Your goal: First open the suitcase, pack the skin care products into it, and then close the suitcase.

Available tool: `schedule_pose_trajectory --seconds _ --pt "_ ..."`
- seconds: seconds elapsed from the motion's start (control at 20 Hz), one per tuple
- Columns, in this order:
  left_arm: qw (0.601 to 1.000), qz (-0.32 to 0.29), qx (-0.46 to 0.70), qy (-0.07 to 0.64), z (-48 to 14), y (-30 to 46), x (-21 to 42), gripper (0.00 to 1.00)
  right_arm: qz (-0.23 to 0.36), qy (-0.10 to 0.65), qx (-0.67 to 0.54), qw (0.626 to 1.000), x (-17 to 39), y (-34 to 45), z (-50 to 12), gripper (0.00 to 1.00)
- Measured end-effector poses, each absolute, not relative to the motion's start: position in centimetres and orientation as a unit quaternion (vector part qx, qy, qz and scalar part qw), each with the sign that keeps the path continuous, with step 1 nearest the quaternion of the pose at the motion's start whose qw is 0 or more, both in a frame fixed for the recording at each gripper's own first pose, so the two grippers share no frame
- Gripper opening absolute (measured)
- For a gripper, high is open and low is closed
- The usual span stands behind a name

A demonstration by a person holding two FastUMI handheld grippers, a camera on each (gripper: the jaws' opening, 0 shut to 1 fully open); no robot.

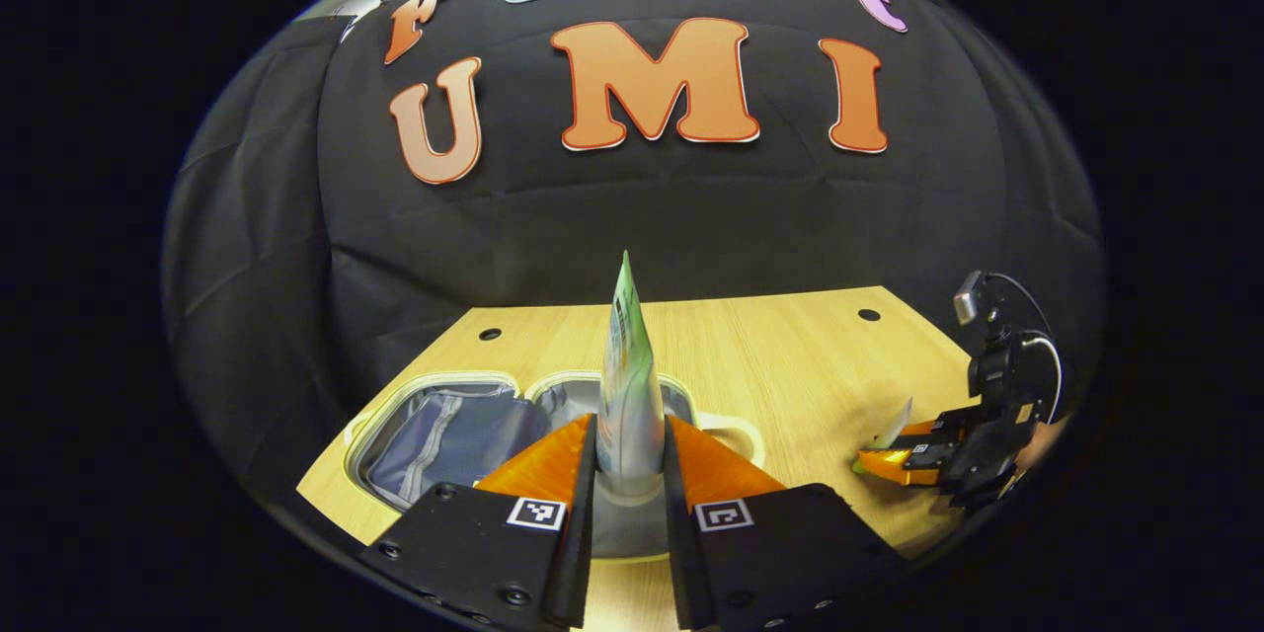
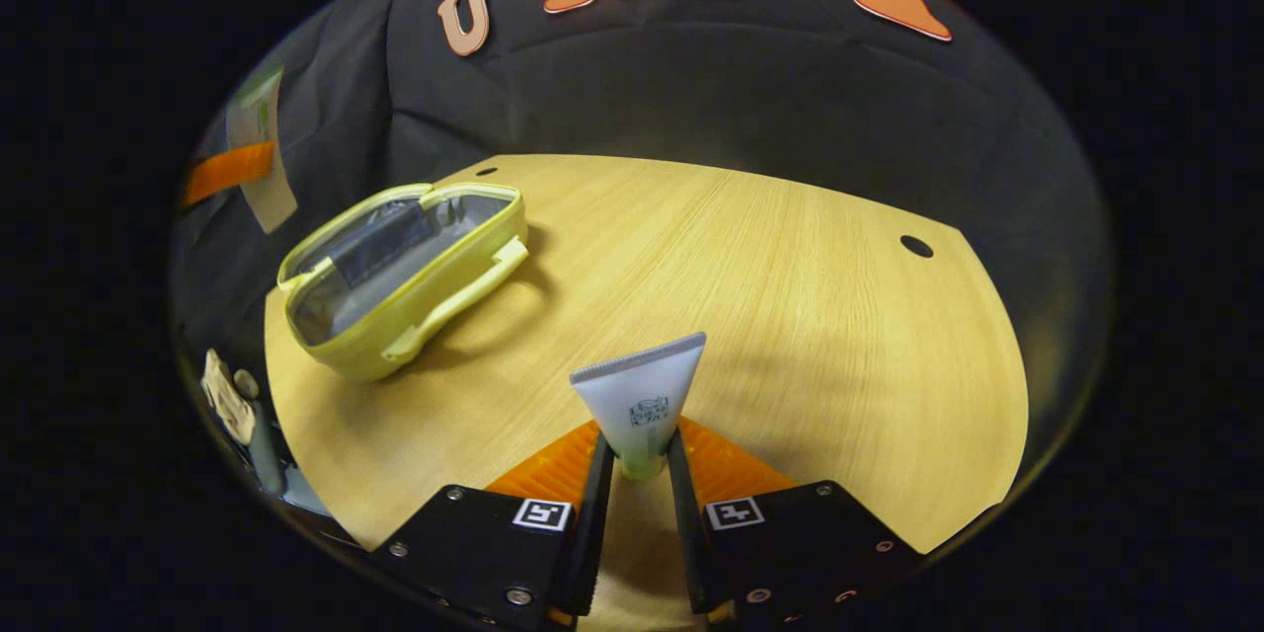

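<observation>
Your left gripper (image 1: pixel 630 459) is clamped on a green tube (image 1: pixel 628 385): both fingers press its lower body, crimped end pointing up and away. It hangs above the table (image 1: pixel 790 355), over the near edge of the case (image 1: pixel 449 430).

In the left gripper view the case lies open and flat, two shallow halves side by side. Grey lining (image 1: pixel 434 439) with a zip seam covers the left half. The right half sits mostly behind the tube, so you cannot tell what is in it.

In the right gripper view the case (image 2: pixel 400 281) sits at the far left of the table (image 2: pixel 770 316), yellow-green shell, handle (image 2: pixel 459 301) facing the middle. Grey lining shows inside; whether anything lies in it cannot be made out from this angle.

Your right gripper (image 2: pixel 640 469) is closed on a white tube (image 2: pixel 642 400), fingers pinching it near the cap end, the flat crimped end fanned upward. It is well apart from the case, over bare wood.

The left gripper view also catches your right gripper (image 1: pixel 904 454) at the far right, low over the table, with the white tube's tip (image 1: pixel 894 427) poking out.
</observation>
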State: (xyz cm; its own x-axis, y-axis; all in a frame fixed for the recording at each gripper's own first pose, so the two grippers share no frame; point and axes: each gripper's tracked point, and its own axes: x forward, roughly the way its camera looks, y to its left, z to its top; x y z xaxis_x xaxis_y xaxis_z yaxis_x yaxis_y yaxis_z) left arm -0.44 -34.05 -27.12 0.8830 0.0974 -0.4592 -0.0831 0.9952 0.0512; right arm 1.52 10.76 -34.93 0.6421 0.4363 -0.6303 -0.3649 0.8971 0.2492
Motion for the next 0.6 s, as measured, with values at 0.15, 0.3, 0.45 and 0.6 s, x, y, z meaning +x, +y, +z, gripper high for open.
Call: schedule_pose_trajectory --seconds 0.15,0.3,0.45,0.6 --pt "0.97 0.045 0.008 0.241 -27.5 -32.6 0.1 0.33 0.22 0.341 0.06 0.912 2.0 11.3 -32.0 0.36" --pt "0.969 0.045 0.002 0.241 -27.8 -30.6 0.6 0.33 0.211 0.305 0.067 0.926 2.8 12.3 -27.8 0.36" --pt "0.969 0.042 0.0 0.242 -28.0 -28.8 1.1 0.33 0.215 0.266 0.059 0.938 3.2 13.8 -24.0 0.36" --pt "0.968 0.031 -0.001 0.249 -28.5 -26.9 1.6 0.34 0.224 0.227 0.047 0.947 3.6 16.1 -20.1 0.36"
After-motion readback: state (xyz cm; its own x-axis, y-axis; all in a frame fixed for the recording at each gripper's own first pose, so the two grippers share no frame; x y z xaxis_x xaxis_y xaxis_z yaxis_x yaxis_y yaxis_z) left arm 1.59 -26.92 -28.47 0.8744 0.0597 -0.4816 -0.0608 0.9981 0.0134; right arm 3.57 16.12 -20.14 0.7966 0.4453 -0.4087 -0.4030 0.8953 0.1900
